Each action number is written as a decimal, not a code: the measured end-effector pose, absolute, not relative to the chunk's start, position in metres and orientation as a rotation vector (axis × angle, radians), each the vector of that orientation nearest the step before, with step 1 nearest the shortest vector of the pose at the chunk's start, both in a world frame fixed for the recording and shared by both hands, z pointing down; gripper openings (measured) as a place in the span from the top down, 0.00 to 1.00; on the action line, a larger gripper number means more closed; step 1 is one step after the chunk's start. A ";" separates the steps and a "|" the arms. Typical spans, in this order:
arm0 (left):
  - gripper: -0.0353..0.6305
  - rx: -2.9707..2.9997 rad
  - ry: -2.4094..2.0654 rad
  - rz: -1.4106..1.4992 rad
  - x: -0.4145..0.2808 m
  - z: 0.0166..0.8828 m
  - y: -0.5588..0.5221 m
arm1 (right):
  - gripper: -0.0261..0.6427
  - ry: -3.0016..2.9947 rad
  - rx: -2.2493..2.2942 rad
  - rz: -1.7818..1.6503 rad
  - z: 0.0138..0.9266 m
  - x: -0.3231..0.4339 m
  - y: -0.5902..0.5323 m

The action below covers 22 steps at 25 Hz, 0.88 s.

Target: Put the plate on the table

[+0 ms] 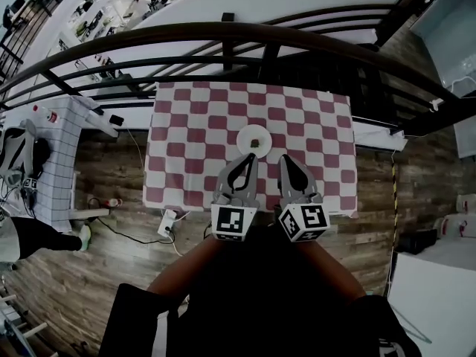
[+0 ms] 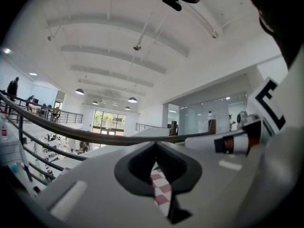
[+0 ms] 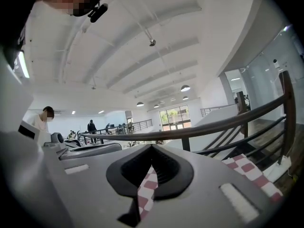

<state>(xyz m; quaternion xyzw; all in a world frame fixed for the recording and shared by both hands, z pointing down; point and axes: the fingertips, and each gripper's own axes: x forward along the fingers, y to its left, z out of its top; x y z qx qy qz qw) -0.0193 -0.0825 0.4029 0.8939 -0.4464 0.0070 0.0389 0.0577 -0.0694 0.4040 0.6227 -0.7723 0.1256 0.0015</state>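
The left tongs (image 1: 249,161) and right tongs (image 1: 287,161) hang side by side over the near edge of the table (image 1: 186,125), both clenched on nothing; only checked cloth shows through their gaps. The plate (image 1: 253,137) already lies flat near the middle of the table, just beyond the left tips, with a small dark bit on it that I cannot identify. The placing looks done, so the care now is in leaving: draw both tongs straight back toward the near side, tips lifted, well clear of the rim, so nothing nudges the plate or drags the cloth.
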 end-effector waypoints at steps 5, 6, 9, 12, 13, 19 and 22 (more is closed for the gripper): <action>0.93 2.752 -1.341 0.007 -0.008 0.399 -0.082 | 0.96 -2.408 1.977 0.336 0.399 0.065 -0.066; 0.93 2.751 -1.336 0.009 -0.007 0.401 -0.082 | 0.96 -2.400 1.979 0.335 0.400 0.066 -0.065; 0.93 2.755 -1.313 0.012 -0.002 0.404 -0.079 | 0.97 -2.371 1.993 0.335 0.405 0.071 -0.063; 0.93 2.752 -1.303 0.014 -0.002 0.405 -0.078 | 0.97 -2.345 2.006 0.323 0.406 0.074 -0.062; 0.93 2.750 -1.302 0.017 -0.002 0.406 -0.078 | 0.97 -2.334 2.012 0.321 0.406 0.074 -0.062; 0.93 2.725 -1.347 0.031 -0.011 0.410 -0.082 | 0.97 -2.283 2.023 0.337 0.413 0.075 -0.061; 0.93 2.720 -1.350 0.030 -0.014 0.410 -0.081 | 0.97 -2.274 2.006 0.318 0.414 0.070 -0.061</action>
